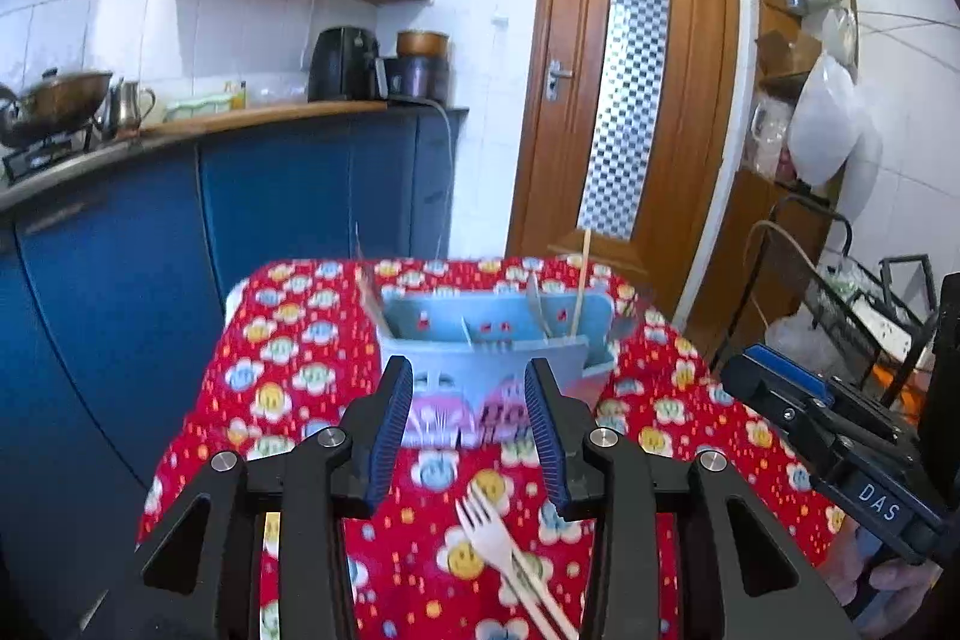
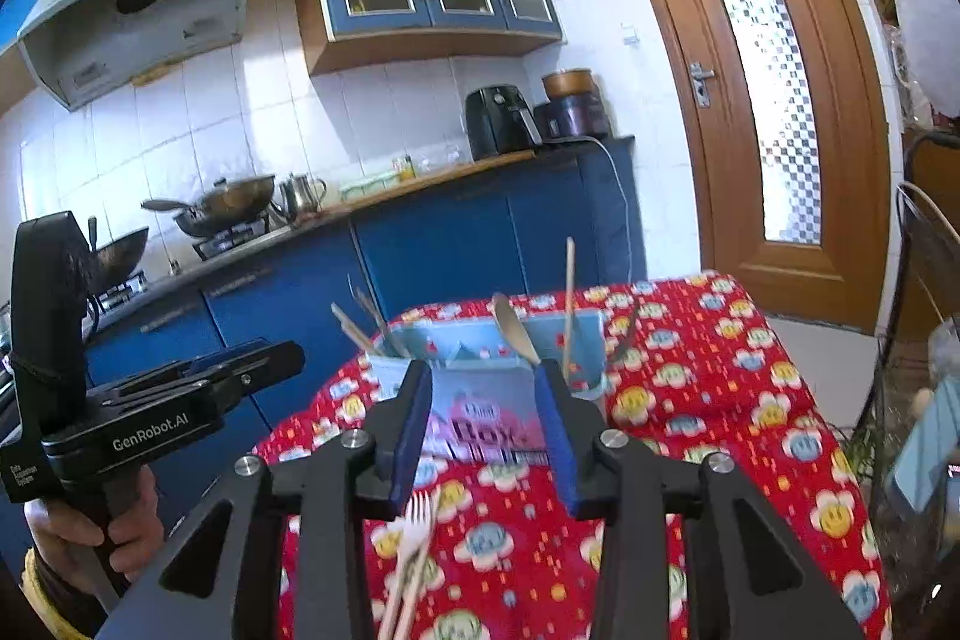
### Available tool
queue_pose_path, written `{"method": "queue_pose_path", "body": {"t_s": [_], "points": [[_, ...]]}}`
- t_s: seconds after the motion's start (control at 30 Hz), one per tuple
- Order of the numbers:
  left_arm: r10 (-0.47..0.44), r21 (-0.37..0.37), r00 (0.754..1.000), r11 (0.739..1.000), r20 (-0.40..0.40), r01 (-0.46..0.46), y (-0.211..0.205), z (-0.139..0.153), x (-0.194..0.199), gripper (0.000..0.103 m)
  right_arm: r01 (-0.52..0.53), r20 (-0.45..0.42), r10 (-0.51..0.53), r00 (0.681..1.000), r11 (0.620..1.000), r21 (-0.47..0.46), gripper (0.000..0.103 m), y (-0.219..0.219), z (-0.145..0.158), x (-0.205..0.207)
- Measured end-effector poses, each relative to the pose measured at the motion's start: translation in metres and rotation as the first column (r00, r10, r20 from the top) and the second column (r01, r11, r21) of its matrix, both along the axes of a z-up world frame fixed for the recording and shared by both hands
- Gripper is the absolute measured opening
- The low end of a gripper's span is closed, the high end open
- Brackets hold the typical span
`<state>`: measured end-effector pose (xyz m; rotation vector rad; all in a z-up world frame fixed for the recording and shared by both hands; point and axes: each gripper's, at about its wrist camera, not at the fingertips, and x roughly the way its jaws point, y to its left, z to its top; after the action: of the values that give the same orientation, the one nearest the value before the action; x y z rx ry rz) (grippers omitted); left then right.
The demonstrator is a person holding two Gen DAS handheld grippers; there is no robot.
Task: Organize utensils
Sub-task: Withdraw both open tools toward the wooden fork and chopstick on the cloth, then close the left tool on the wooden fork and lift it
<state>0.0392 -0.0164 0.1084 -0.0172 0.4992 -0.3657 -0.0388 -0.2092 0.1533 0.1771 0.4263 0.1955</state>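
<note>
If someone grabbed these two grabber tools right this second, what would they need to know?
Left gripper: open, empty.
Right gripper: open, empty.
The blue utensil holder stands on the red tablecloth ahead of both. It already holds a spoon and some sticks.
Left to do: a white fork with chopsticks beside it lies on the cloth near the grippers, not yet picked up.

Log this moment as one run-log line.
left gripper: jaws open, empty | right gripper: jaws open, empty | fork: on tablecloth | holder: spoon, sticks inside
</note>
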Motion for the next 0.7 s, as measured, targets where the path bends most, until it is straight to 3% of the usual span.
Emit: {"method": "queue_pose_path", "body": {"t_s": [0.37, 0.7], "points": [[0.014, 0.046, 0.988, 0.999, -0.154, -0.007, -0.002, -0.044, -0.004, 0.04, 0.02, -0.112, -0.018, 0.994, 1.0, 0.02, 0.041, -0.01, -0.034, -0.022], [0.014, 0.07, 0.956, 0.998, -0.294, 0.007, -0.01, -0.082, 0.0, 0.04, 0.061, -0.19, -0.053, 0.98, 0.998, 0.035, 0.041, -0.027, -0.061, -0.027]]}}
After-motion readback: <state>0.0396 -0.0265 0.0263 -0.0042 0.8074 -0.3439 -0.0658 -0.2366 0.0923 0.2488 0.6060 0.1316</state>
